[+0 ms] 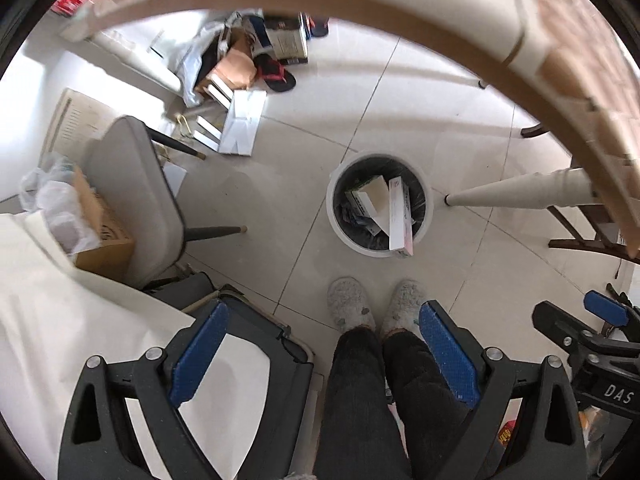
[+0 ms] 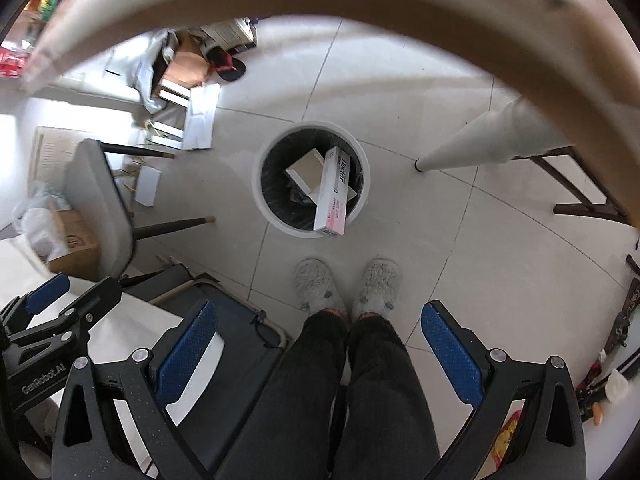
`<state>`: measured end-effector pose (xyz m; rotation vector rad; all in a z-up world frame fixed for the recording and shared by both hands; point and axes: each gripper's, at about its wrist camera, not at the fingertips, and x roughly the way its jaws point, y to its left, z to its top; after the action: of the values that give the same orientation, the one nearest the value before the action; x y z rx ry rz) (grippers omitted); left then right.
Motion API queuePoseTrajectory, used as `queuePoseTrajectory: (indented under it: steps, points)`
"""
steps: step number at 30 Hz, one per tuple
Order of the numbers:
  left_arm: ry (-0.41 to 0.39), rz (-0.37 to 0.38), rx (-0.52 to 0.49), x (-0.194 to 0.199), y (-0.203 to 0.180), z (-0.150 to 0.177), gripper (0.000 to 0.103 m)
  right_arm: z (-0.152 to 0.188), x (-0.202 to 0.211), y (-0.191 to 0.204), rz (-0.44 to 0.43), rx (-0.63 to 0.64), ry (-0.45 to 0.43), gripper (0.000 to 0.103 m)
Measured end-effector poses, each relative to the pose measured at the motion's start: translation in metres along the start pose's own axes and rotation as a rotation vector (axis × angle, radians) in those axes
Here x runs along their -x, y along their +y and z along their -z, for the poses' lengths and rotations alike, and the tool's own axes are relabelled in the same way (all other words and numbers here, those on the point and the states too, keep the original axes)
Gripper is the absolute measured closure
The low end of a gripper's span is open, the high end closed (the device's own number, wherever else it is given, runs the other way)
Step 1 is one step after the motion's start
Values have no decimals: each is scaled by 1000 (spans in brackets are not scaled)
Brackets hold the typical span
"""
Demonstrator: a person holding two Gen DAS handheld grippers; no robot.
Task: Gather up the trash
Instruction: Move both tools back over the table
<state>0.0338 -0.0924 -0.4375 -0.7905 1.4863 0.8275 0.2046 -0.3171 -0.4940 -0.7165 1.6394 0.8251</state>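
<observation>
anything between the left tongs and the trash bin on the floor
Nothing visible blocks it. The left tongs hang open and empty above the person's slippers, and only bare floor tile lies between those and the trash bin.

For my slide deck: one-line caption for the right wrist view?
Open right claw above slippered feet, facing a white bin holding discarded boxes.

The trash bin (image 1: 335, 216) is a round white bucket with a black liner, sitting upright on the tile floor. It's stuffed with boxes: a long white-and-pink carton (image 2: 335, 194) leans over the near rim, with a white box (image 2: 306, 174) tilted right beside it.
</observation>
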Motion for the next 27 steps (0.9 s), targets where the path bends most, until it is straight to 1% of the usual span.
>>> queuePoseTrajectory:
  steps: [7,10,14,18,20,21,22,23,24,27]
  points:
    - [-58,18,-11,71,9,12,5,22,94,3,4,4,-56,0]
    - [-106,15,-2,98,14,13,5,26,127,4,-17,0,-83,0]
    - [-201,-15,11,136,17,1,5,25,176,6,-70,-13,-159,0]
    - [-308,-57,8,177,7,-34,5,11,213,-2,-131,-62,-215,0]
    - [-364,-80,9,194,0,-56,5,-4,227,-5,-158,-81,-235,0]
    - [-400,-89,16,206,-6,-72,5,-12,232,-7,-162,-86,-245,0]
    - [-422,-90,19,214,-7,-82,5,-21,241,-9,-164,-89,-259,0]
    - [-440,-89,23,221,-12,-96,5,-34,250,-14,-166,-89,-275,0]
    - [-451,-81,29,227,-19,-115,0,-44,252,-15,-166,-91,-284,0]
    - [-437,-46,50,233,-39,-169,0,-89,269,-34,-164,-95,-308,0]
